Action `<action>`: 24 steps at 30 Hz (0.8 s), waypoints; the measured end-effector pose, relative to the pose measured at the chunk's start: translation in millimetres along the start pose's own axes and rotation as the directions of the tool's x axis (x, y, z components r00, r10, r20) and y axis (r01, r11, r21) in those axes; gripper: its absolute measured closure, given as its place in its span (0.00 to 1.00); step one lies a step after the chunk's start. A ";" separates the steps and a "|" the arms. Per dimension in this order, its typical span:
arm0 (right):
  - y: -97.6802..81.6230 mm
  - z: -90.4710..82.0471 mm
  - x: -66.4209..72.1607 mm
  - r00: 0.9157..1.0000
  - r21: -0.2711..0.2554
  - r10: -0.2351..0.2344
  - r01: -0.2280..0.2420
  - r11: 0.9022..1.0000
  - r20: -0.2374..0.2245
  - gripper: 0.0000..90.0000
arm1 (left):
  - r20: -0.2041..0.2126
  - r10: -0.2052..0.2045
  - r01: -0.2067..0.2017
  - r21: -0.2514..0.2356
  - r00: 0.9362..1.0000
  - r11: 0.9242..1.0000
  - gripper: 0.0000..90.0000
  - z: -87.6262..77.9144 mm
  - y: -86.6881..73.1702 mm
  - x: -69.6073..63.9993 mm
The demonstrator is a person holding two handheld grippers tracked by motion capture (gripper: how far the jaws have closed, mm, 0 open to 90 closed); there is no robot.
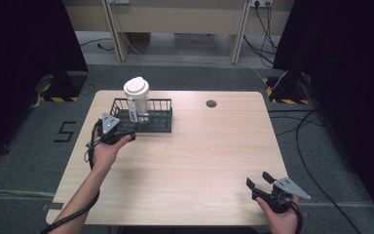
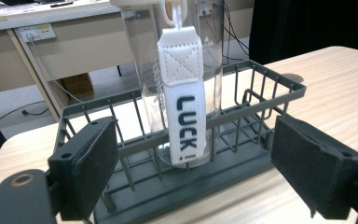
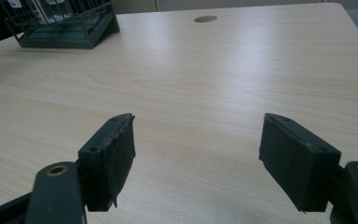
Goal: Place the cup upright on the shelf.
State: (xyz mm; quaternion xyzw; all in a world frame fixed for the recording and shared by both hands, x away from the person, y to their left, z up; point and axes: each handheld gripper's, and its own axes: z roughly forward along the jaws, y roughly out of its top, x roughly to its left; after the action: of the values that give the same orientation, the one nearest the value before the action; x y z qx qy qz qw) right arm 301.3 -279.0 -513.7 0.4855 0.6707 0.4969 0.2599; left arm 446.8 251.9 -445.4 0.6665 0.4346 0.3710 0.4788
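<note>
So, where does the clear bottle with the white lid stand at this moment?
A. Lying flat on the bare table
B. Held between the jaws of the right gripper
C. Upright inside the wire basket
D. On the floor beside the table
C: the bottle stands upright inside the wire basket, while the left gripper waits open just in front of it and the right gripper is open far away, holding nothing.

The right gripper (image 3: 196,154) hangs low over the pale wooden worktop (image 3: 214,79), its two black padded jaws spread wide with only bare wood between them. Far off at the upper left stands a dark wire basket (image 3: 65,25), something pale inside it, too cropped to make out. A round cable hole (image 3: 205,19) sits near the far edge.
</note>
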 end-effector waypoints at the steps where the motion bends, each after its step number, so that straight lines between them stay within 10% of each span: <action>1: 0.0 -0.1 0.0 1.000 -0.001 0.000 0.000 1.000 0.001 0.30 | 0.000 0.000 0.000 0.000 1.000 1.000 0.16 -1.3 -0.7 -0.1; 24: 0.0 -0.1 0.2 1.000 0.000 0.000 0.000 1.000 0.004 0.30 | 0.006 -0.006 0.006 0.004 1.000 1.000 0.16 -45.0 -28.1 -3.3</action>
State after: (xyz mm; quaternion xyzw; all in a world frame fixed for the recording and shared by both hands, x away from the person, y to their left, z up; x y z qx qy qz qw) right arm 301.1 -278.9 -513.6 0.4865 0.6702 0.4959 0.2613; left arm 398.4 267.6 -460.7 0.6672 0.4359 0.3668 0.4799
